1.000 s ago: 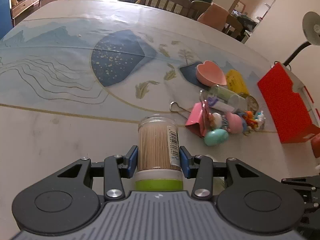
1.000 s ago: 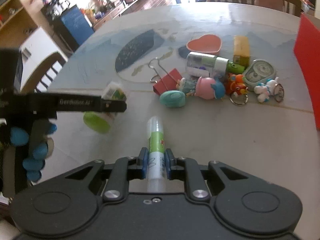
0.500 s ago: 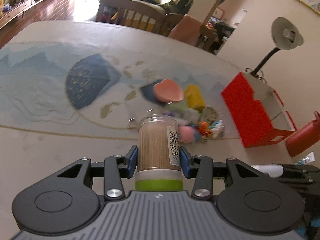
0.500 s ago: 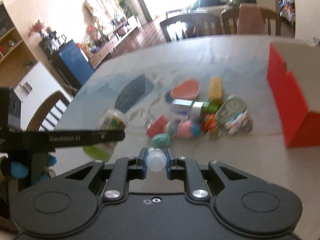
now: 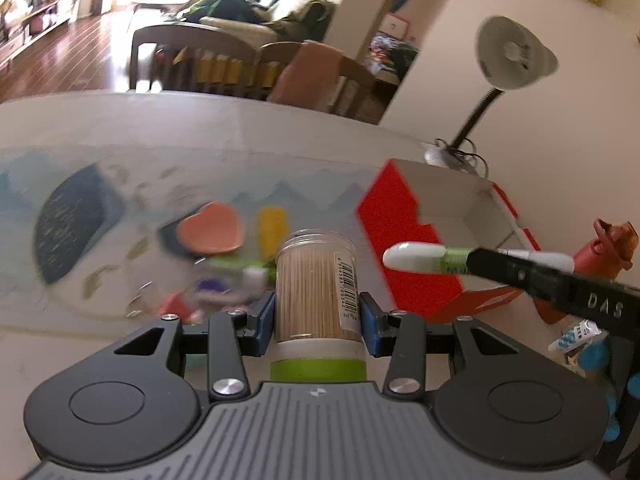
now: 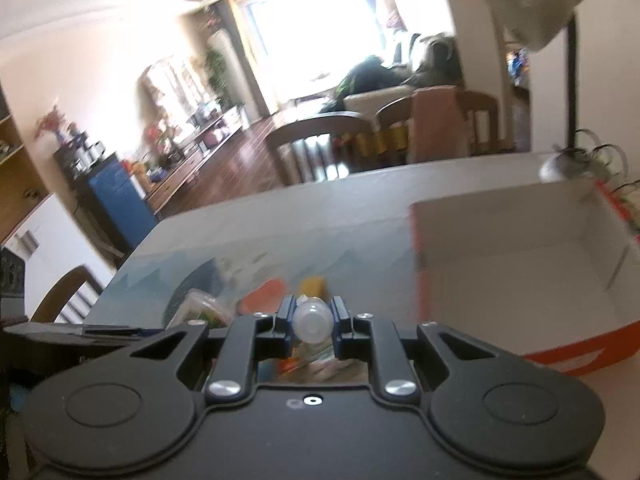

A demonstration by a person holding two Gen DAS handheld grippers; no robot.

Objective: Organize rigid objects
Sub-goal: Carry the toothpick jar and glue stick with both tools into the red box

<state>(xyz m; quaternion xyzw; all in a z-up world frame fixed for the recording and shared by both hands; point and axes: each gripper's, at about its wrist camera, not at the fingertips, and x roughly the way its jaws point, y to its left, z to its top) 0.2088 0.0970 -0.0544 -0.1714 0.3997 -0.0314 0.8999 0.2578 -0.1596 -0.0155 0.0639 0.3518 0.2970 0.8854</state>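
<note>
My left gripper (image 5: 317, 318) is shut on a clear toothpick jar (image 5: 316, 284) with a green lid, held above the table. My right gripper (image 6: 312, 330) is shut on a glue stick (image 6: 312, 323), seen end-on in the right wrist view. In the left wrist view that glue stick (image 5: 424, 258) pokes in from the right, white cap first, in front of the red box. The red box (image 5: 404, 240) with a white inside stands open at the right; in the right wrist view the box (image 6: 520, 268) lies just ahead and to the right. Small items remain blurred on the table below.
A pink heart dish (image 5: 212, 232), a yellow block (image 5: 272, 226) and blurred small toys lie on the patterned table. A desk lamp (image 5: 508, 60) stands behind the box. A red bottle (image 5: 600, 252) stands right of the box. Chairs line the far edge.
Both grippers have risen and swung right toward the red box with their objects still held. The pile of items has slid down and left in both views.
</note>
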